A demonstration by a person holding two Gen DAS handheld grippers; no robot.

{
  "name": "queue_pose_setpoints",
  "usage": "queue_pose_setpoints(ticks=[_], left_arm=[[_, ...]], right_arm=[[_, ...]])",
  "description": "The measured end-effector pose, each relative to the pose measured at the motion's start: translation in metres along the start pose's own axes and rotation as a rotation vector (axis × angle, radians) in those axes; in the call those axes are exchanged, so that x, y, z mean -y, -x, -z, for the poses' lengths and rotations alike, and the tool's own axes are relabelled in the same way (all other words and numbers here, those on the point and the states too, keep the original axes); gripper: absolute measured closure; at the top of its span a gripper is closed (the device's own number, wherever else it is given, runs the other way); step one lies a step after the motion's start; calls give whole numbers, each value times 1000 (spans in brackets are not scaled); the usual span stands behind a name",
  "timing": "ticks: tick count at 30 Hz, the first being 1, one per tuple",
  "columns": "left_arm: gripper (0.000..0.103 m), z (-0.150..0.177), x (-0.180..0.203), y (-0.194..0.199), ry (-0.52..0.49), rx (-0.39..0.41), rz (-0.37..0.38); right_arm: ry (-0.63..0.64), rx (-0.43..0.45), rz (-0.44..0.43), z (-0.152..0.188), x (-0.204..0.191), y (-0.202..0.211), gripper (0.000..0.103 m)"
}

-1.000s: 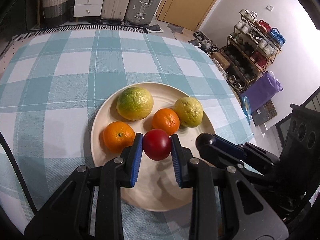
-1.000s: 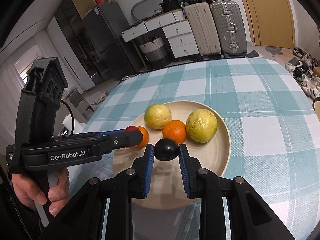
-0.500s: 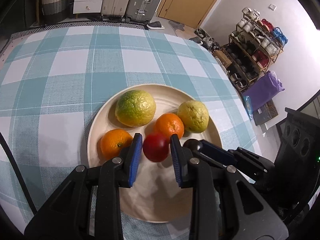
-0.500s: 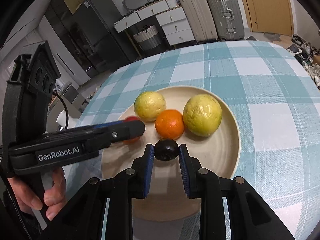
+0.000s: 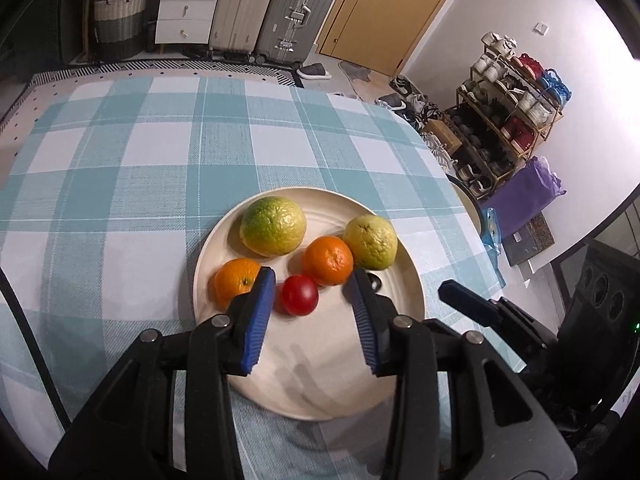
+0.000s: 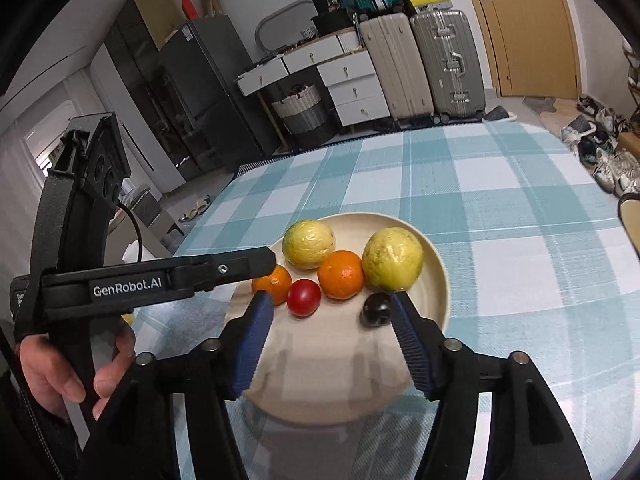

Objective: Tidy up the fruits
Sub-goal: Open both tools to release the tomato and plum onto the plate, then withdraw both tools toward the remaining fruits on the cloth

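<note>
Both grippers are hovering over the cream plate on the checked tablecloth. The left gripper is standing partly open, its jaws having just been opening; the red fruit is lying between them on the plate, free of both pads. The right gripper is standing wider, its jaws likewise having just been opening; the dark fruit is sitting just inside its right pad, and contact cannot be told. 2 oranges and 2 yellow-green citrus are resting behind. Risk: both small round fruits appear loose, so a pad brushing either while withdrawing could be setting it rolling toward the rim. The 2 tools are working close together and could be colliding.
</note>
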State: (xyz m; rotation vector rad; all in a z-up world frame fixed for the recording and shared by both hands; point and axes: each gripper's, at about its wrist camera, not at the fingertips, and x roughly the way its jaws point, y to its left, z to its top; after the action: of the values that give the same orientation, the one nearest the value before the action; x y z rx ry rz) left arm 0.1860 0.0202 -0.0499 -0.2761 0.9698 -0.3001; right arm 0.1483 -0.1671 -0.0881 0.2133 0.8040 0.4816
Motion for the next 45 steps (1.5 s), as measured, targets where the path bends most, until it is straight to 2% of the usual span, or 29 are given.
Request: queue_pose_setpoints(ticks=[5,7,14,16,24,28,33,39,41,45], left_arm=[[68,16,10,18,-16,6,3],[68,23,18,25,-33,10,-3],[68,45,35,55,-55,52,-20],[68,53,39,63,-61,58,-30],[67,79,46,88,-76,90,-53],[58,86,47,100,-74,115,-58],[56,101,50,111,-83,124,-64],[34,119,50,119,-77,142,-74],[20,124,50,121,-74,150,-75],[17,136,50,125,-81,150,-51]], right_arm=[[-2,25,5,5,1,21,36],[6,49,14,7,-1,31,29],[36,90,21,14,-10,57,27],[37,105,24,16,-11,66,21],[68,161,25,26,-21,97,19],[85,179,22,31,-27,107,17],[117,185,20,40,-37,118,16],[144,166,21,55,-45,125,12],[157,158,29,62,-48,128,10],[161,147,38,76,-49,133,7]])
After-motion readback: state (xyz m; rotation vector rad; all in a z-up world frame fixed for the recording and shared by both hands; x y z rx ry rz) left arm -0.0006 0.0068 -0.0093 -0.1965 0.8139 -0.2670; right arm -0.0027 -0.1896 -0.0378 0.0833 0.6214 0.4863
